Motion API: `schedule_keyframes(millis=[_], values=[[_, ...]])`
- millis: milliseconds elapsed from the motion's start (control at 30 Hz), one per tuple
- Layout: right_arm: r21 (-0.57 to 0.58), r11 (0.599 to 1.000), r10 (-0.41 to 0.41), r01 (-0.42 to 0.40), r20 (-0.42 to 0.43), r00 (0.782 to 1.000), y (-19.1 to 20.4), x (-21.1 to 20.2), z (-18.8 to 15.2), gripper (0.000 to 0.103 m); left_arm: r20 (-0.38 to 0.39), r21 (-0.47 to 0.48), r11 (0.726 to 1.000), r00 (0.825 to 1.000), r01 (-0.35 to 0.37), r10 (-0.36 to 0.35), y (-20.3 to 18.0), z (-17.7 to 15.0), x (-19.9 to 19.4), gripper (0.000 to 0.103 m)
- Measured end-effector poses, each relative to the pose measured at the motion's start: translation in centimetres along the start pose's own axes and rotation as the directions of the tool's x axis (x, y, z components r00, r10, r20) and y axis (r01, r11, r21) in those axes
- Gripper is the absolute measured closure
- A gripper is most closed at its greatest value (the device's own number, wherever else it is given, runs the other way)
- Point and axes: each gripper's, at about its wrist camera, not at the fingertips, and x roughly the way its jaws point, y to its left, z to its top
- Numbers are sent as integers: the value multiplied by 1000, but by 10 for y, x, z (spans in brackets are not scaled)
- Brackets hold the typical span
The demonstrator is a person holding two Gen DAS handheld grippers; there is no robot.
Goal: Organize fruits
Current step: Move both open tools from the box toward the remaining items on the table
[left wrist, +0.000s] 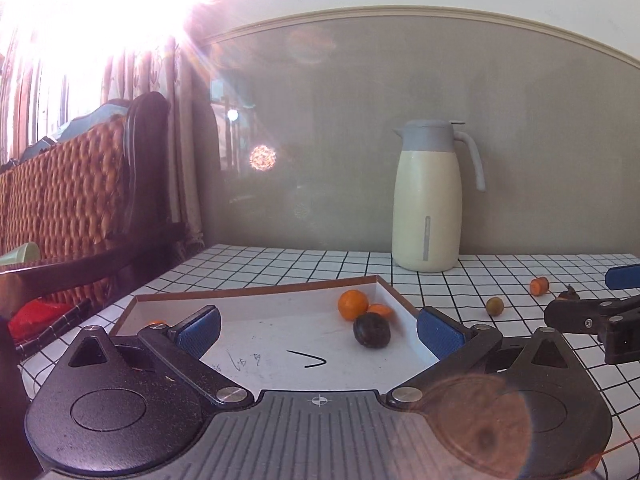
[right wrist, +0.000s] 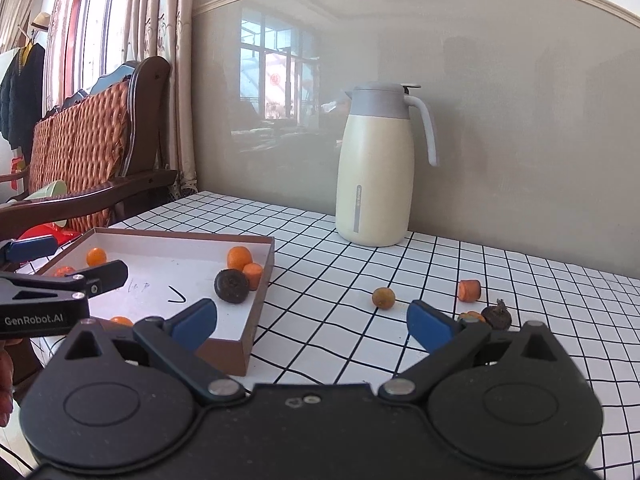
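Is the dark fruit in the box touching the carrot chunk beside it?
Touching. The right wrist view shows the dark fruit pressed against the carrot chunk, with no white box floor between them.

A glossy grey wall panel (right wrist: 500, 100) under cream moulding mirrors a window. On the left, a wicker-backed wooden chair (right wrist: 88, 152), patterned curtains (right wrist: 176, 60) and a sunlit window (right wrist: 94, 20) with harsh glare.

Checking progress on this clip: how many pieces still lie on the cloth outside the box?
4: a brownish ball, an orange chunk, a dark piece, and an orange bit partly hidden behind the right tongs.
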Motion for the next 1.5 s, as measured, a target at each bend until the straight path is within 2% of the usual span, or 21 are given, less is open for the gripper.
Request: schedule_keyframes(millis=[167,333,433,567,667,933,1067,1167,1500], values=[[5,999,-35,35,6,999,-15,-9,-5,7,43,24,1000,999,4,-5,-16,0,-6,0],[18,997,-79,79,3,997,-33,-17,-11,7,30,80,997,999,13,-16,-34,-1,-4,0],[29,995,-97,97,10,995,-42,-21,-14,7,7,71,996,998,60,-61,-44,1,-1,0],[39,992,-125,124,16,992,-51,-25,-17,7,32,92,990,994,106,-109,-60,-1,-2,0],[46,986,-159,157,32,987,-58,-28,-19,7,19,88,986,989,143,-145,-71,-3,-2,0],[65,975,-216,212,45,975,-73,-35,-24,7,-34,74,979,981,191,-189,-91,-2,8,0],[69,969,-239,236,40,970,-80,-38,-28,7,-14,114,971,978,208,-208,-105,-6,7,0],[75,966,-252,249,31,967,-87,-40,-32,8,0,101,965,970,241,-242,-112,-6,6,0],[97,956,-278,275,11,961,-107,-37,-37,14,19,112,959,965,259,-263,-139,-1,17,0]])
